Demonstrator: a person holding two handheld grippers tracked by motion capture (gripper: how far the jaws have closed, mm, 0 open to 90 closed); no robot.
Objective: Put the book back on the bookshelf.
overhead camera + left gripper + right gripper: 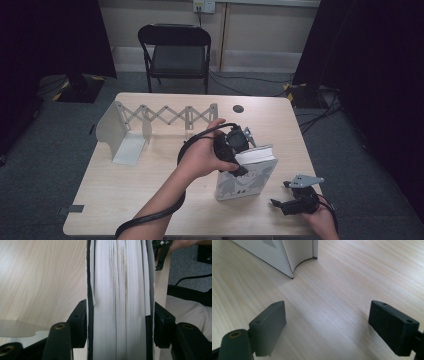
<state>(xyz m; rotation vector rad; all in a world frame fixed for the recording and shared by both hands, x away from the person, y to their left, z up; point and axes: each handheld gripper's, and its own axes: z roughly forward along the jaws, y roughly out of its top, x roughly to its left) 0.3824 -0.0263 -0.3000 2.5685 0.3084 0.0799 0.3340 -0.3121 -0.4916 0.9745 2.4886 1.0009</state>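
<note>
White-covered, the book [246,172] is held upright right of centre on the desk [150,170], clamped at its top edge by the left tongs [239,161]. Lower right of it, the right tongs [280,202] are held open and empty, the book's lower corner lying nearest.

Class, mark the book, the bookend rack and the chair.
book [247,181], high view, front cover.
bookend rack [111,127], high view, left end plate.
chair [174,36], high view, backrest.
</note>
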